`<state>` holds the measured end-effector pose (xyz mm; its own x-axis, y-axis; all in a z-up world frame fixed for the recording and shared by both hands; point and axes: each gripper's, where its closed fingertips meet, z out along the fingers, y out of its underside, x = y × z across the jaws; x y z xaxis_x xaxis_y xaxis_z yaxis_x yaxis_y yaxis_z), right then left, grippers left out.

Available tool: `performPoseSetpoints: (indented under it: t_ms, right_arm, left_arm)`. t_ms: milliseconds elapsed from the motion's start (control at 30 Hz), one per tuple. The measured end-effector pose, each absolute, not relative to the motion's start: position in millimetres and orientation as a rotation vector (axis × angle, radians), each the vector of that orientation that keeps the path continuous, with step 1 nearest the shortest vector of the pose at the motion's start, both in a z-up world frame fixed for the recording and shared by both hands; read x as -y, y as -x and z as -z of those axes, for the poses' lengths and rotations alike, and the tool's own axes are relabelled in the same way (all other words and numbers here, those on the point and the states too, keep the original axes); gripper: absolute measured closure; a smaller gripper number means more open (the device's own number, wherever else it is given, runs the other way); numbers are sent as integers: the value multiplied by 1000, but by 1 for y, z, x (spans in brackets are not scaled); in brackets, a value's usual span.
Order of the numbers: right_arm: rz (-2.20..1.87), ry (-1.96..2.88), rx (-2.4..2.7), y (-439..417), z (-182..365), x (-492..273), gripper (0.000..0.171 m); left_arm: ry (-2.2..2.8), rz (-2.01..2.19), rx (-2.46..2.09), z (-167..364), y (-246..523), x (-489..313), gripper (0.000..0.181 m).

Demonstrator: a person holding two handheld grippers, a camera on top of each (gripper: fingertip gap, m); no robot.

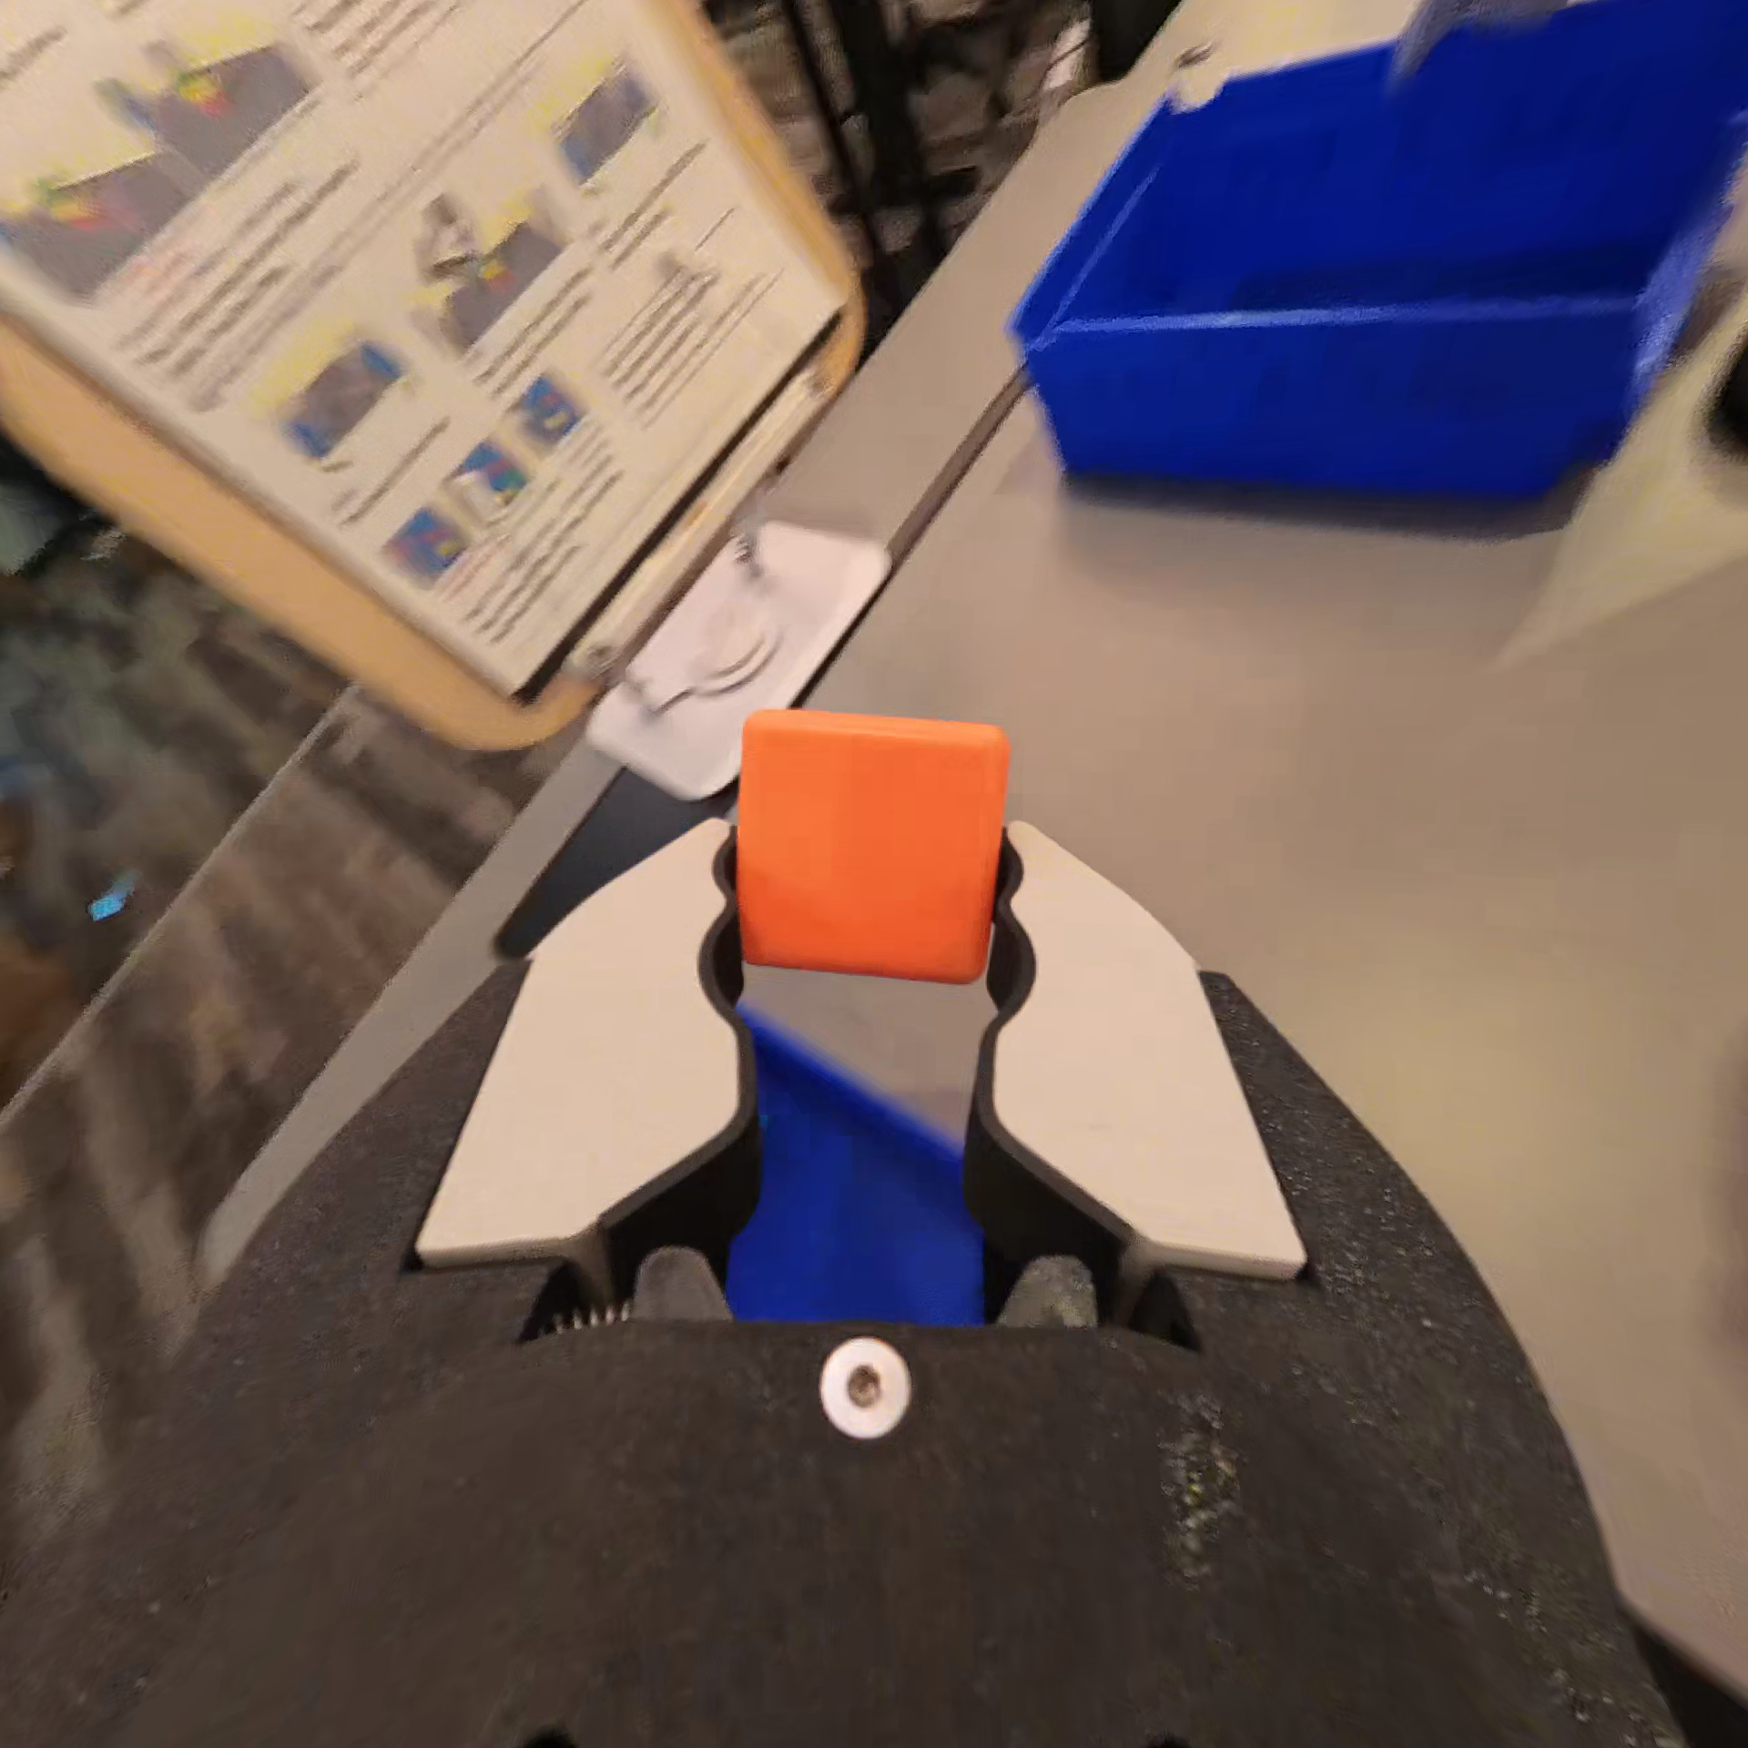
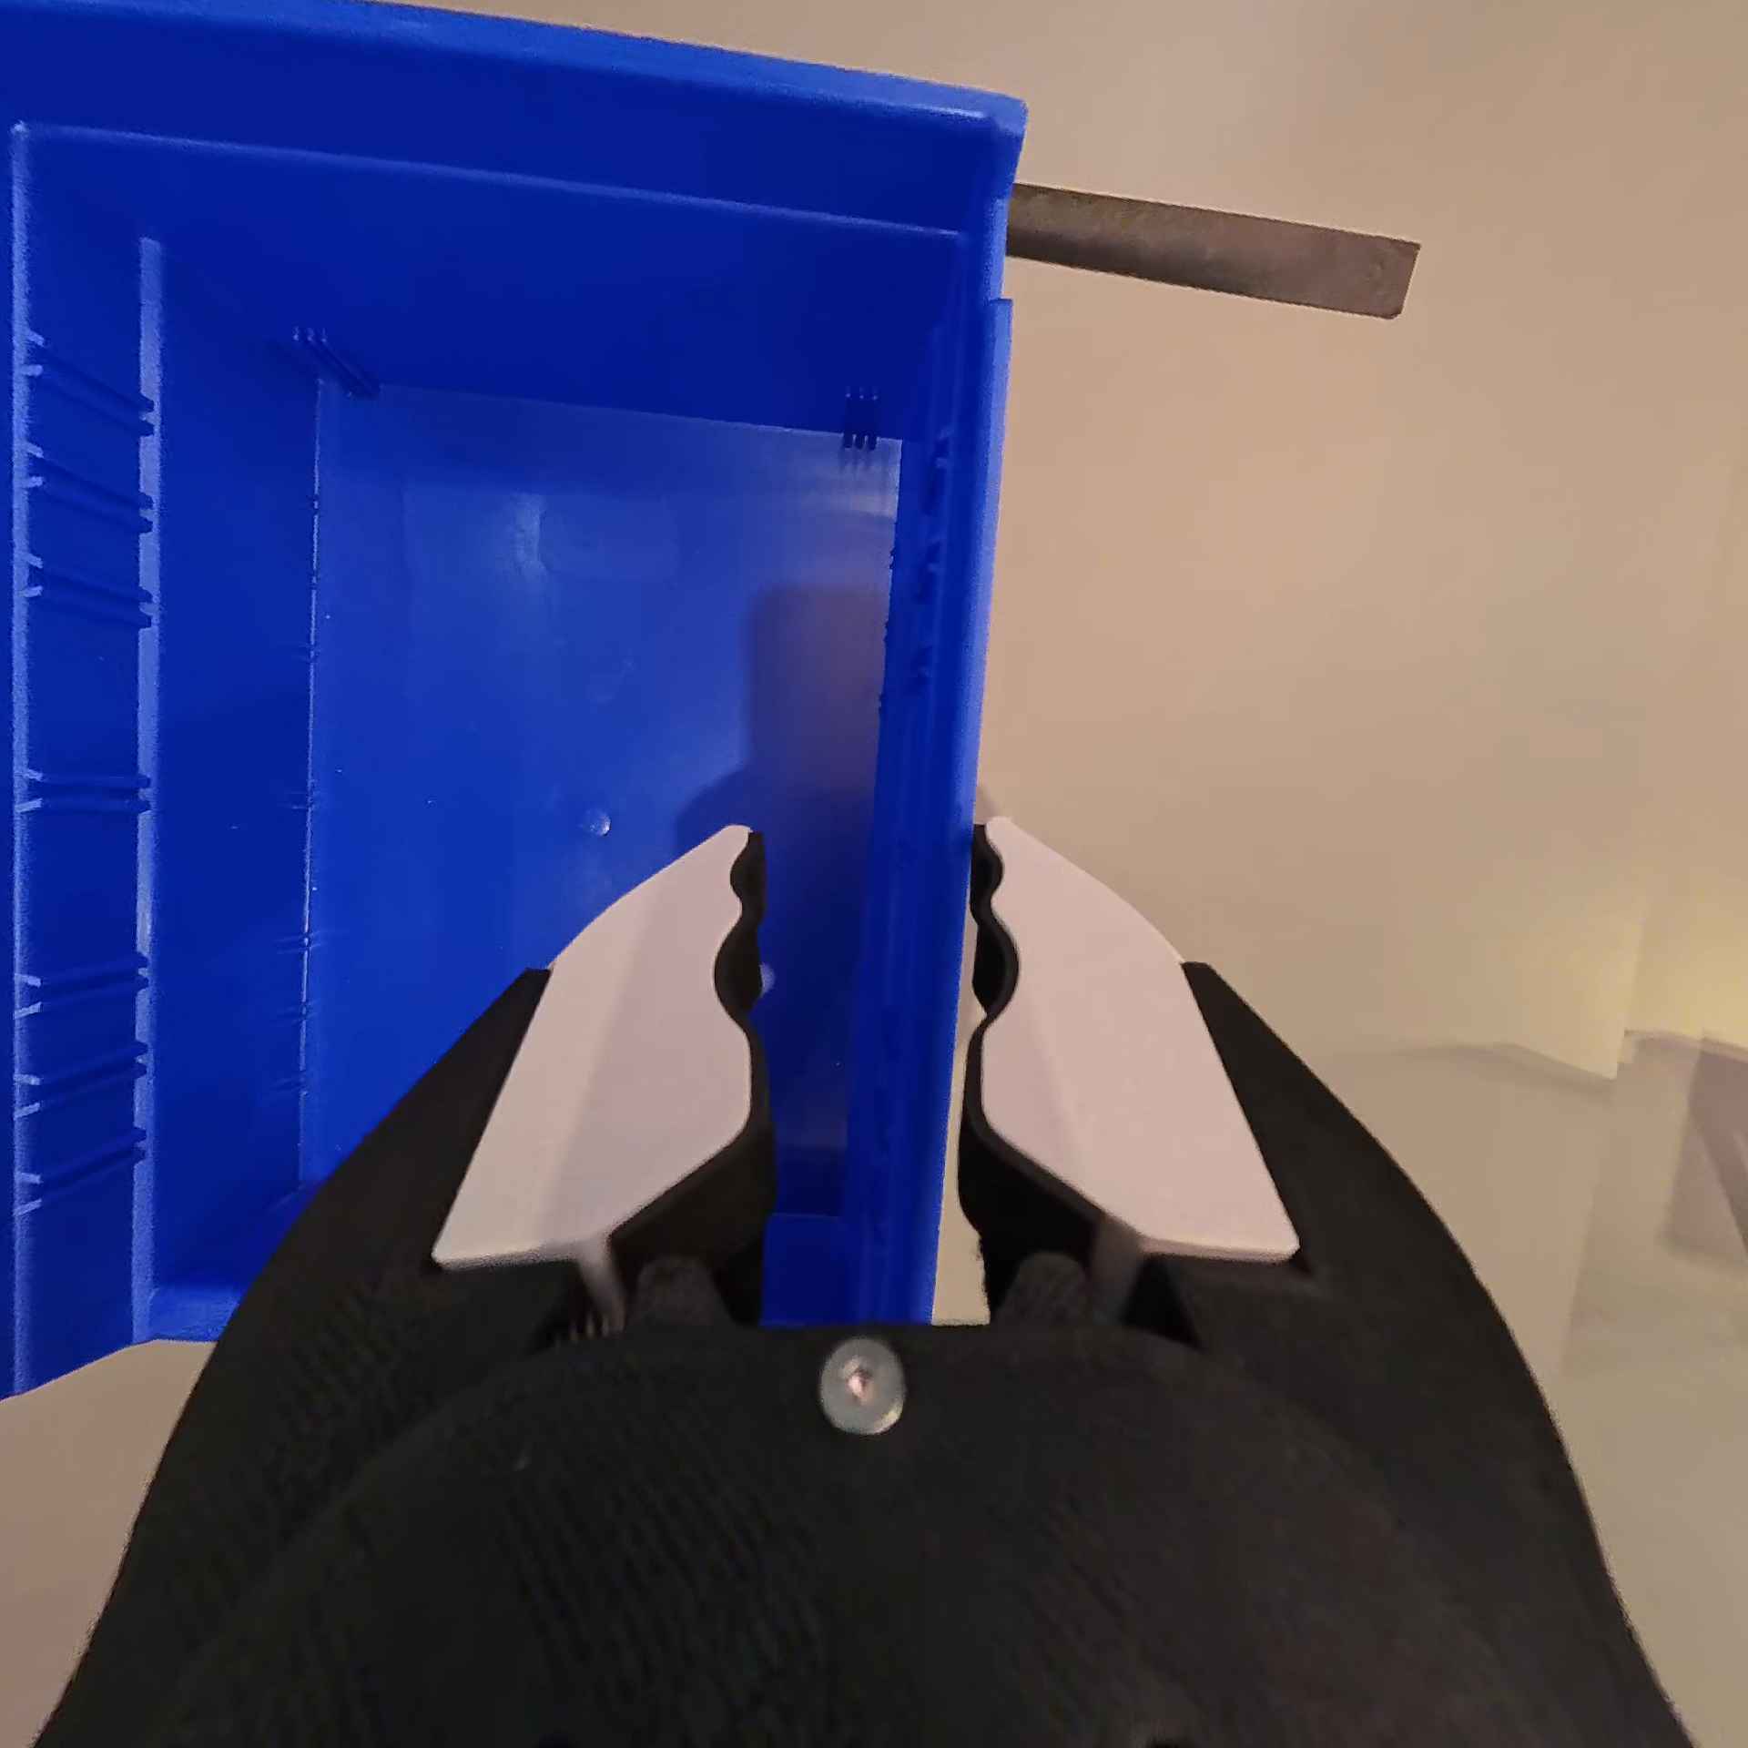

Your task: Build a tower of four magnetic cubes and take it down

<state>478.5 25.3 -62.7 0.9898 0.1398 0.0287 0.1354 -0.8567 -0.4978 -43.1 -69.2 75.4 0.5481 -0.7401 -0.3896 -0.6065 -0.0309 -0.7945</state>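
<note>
left gripper (image 1: 865,851) clamps an orange cube (image 1: 868,847); right gripper (image 2: 865,875) straddles blue bin (image 2: 568,236) wall — seemingly unclenched

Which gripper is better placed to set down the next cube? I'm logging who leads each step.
Left, probably. The left gripper already holds the orange cube between its fingers above the grey table. The right gripper carries nothing, its fingers straddling the blue bin's wall.

Our left wrist view looks obliquely along table toward blue bin (image 1: 1372,312), bin far right. Our right wrist view looks steeply down, close over same bin (image 2: 568,284). We share bin only.
</note>
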Motion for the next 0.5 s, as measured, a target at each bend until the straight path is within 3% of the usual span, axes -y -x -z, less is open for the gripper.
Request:
performPoseSetpoints:
  t_ms: [200, 367, 500]
  right_arm:
    - [-38, 2606, 195, -478, 62, -24, 127]
    - [-63, 2606, 192, -479, 62, -22, 127]
    - [-74, 2619, 191, -479, 65, -22, 127]
  left_arm:
    - [1930, 495, -1056, 1, -77, 40, 132]
    - [2156, 420, -1020, 81, -101, 17, 132]
    - [2217, 296, -1065, 115, -103, 11, 132]
